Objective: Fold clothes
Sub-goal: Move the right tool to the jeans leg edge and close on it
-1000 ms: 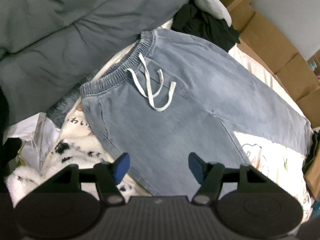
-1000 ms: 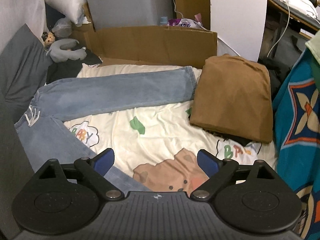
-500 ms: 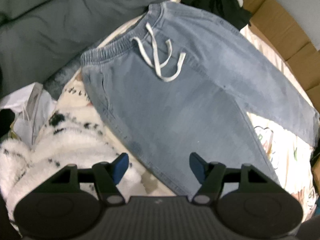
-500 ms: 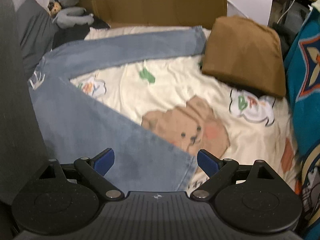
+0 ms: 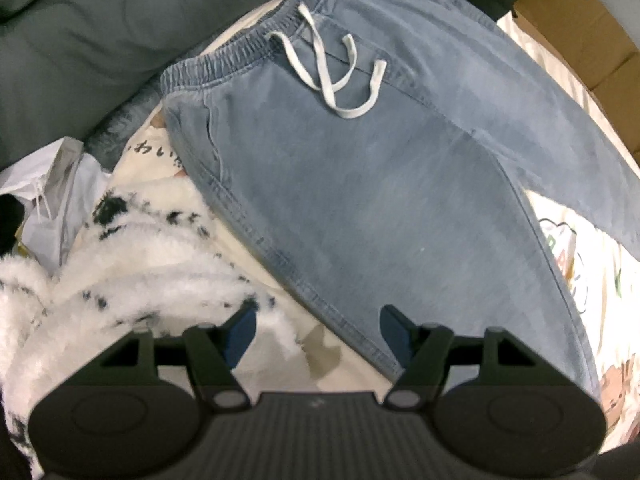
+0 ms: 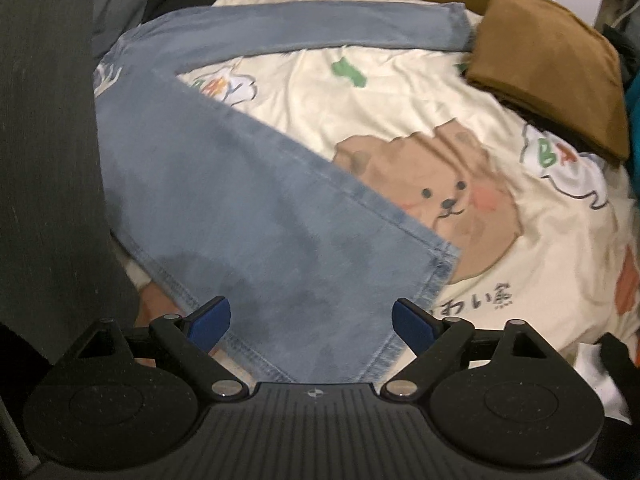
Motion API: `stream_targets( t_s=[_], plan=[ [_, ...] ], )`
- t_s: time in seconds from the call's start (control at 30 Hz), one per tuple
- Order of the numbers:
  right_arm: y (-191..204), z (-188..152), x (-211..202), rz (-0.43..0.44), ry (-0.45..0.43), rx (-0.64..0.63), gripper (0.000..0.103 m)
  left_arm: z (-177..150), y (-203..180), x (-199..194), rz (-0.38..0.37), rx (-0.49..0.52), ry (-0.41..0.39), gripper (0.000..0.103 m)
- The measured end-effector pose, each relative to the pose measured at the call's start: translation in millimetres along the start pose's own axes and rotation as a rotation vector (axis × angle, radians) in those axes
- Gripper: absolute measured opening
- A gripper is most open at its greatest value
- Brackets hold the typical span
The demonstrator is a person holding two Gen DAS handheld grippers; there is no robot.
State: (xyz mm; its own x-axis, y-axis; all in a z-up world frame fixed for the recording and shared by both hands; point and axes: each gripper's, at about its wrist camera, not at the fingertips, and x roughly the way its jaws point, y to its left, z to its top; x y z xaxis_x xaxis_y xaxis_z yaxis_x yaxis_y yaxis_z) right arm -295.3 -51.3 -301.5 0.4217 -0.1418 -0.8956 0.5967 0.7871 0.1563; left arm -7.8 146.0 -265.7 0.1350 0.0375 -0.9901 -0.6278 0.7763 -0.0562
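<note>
While both claws, left claw [image 5: 318, 330] and right claw [image 6: 310, 320], hang spread, the right having just narrowed slightly with nothing pinched, the light-blue denim drawstring trousers [image 6: 248, 208] lie flat on the cream cartoon-bear bedsheet [image 6: 400, 92], whose middle is bare.

One pair of jeans [image 5: 360, 184], two grippers.
Beside the jeans: one folded brown garment [image 6: 552, 76], one fluffy white blanket [image 5: 120, 264], one bear-print sheet [image 6: 400, 120].

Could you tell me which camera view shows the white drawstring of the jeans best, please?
The left wrist view: the drawstring lies in full sight, looped just below the elastic waistband of the jeans. The right wrist view catches only a sliver of it at the left edge.
</note>
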Motion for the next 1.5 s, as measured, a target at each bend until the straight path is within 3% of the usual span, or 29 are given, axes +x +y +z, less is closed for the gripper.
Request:
stream_targets(
  t_s=[0.13, 0.57, 0.8, 1.03, 1.13, 1.5],
  plan=[
    [7, -4, 15, 0.038, 0.026, -0.022, 0.075, 1, 4, 4, -0.017, -0.031, 0.011, 0.072],
    [50, -18, 74, 0.157, 0.113, -0.178, 0.060, 4, 23, 28, 0.014, -0.063, 0.039, 0.072],
    [70, -31, 92, 0.069, 0.112, -0.320, 0.057, 2, 20, 41, 0.001, -0.062, 0.051, 0.072],
    [67, -35, 84, -0.003, 0.074, -0.323, 0.026, -2, 16, 56, -0.010, -0.059, 0.055, 0.072],
    [65, -31, 75, -0.019, 0.040, -0.325, 0.026, -3, 14, 59, -0.017, -0.057, 0.053, 0.072],
    [74, -28, 95, 0.007, 0.061, -0.333, 0.023, -3, 16, 59, -0.028, -0.072, 0.052, 0.072]
  ],
)
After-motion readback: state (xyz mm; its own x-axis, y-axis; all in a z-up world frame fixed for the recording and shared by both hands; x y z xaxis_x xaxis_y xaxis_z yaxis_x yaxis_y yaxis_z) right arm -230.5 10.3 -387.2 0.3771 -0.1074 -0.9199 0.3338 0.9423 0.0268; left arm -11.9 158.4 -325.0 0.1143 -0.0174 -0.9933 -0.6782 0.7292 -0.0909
